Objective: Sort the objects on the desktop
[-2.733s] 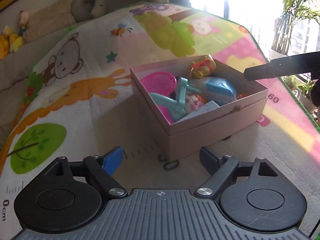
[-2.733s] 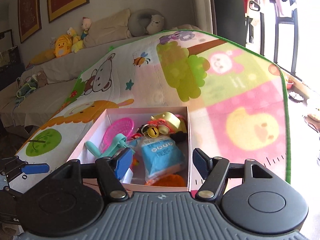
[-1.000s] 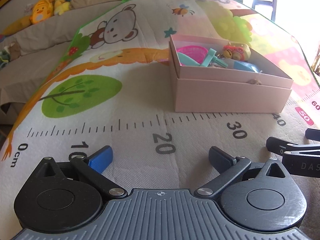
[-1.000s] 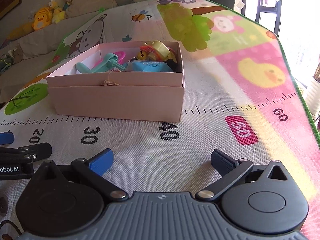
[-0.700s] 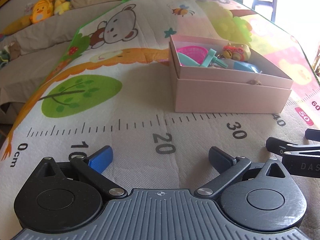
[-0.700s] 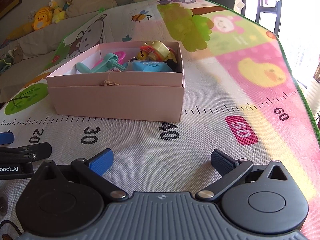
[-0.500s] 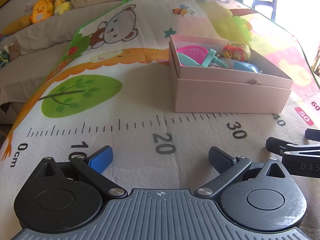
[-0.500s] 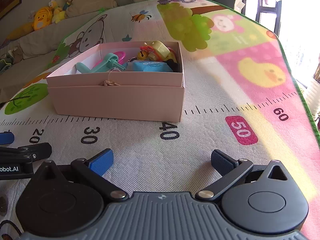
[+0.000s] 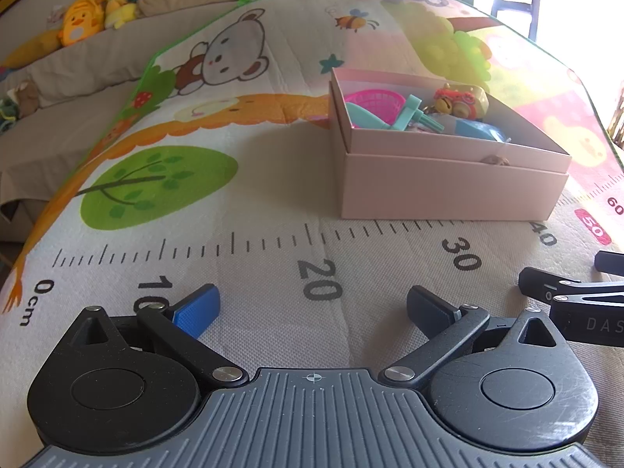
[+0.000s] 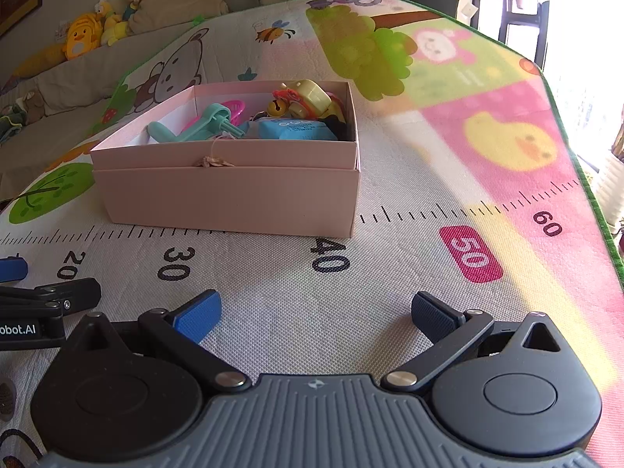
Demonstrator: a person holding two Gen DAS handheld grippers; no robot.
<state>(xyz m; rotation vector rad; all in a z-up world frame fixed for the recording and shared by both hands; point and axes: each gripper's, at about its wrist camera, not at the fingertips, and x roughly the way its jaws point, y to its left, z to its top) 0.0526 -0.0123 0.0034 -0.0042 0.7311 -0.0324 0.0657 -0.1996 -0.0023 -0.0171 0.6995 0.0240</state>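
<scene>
Well short of box (image 9: 448,191) edge.

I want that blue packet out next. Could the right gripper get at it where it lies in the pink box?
Probably yes. The right gripper is open and empty, the pink box has no lid, and the blue packet lies on top near the front wall; it must come over that wall.
</scene>
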